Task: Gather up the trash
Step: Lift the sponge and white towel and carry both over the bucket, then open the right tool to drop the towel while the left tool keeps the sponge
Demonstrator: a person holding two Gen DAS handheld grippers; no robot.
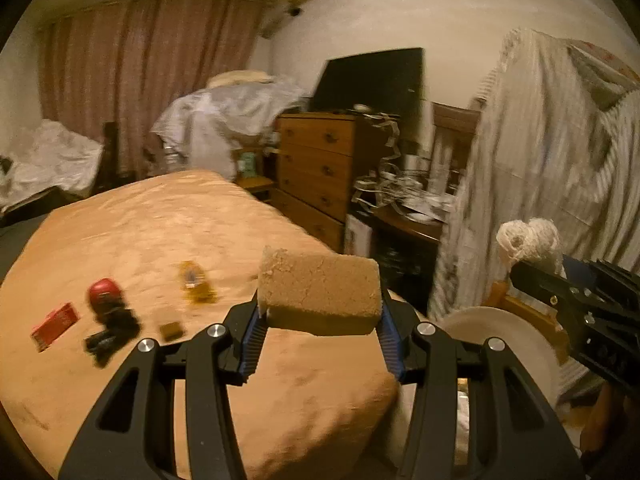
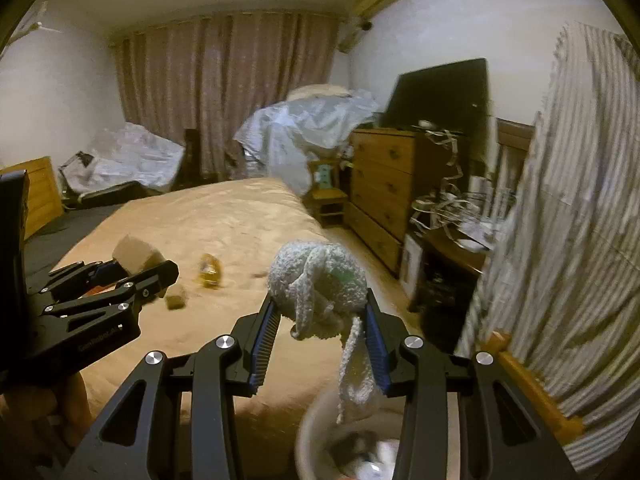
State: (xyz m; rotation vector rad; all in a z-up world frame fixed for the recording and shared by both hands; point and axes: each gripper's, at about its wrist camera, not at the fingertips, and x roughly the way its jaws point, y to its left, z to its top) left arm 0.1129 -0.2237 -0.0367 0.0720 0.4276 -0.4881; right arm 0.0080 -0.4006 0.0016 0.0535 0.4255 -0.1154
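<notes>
My left gripper (image 1: 320, 316) is pinching a tan sponge block (image 1: 318, 294), both pads pressed on its short ends, and my right gripper (image 2: 322, 320) is clamped on a balled white cloth (image 2: 318, 276) with a loose tail hanging down between the fingers. The step, as I judge it, is carrying both pieces to the white bin (image 2: 316, 420), whose rim shows at six o'clock under my right jaws and at about four o'clock from my left ones, just beside the corner of the bed (image 1: 160, 216).

To do it well I should bring the right hand fully over the bin's mouth before letting go, so the dangling tail falls inside and does not drape over the rim. The sponge is light and could bounce, so I would lower the left hand close to the opening first. Both hands share one small target; release one, then the other.

More litter lies on the bed at nine to ten o'clock of my left view: a red box (image 1: 54, 326), a red-and-black thing (image 1: 110, 312), a yellow wrapper (image 1: 196, 282).
</notes>
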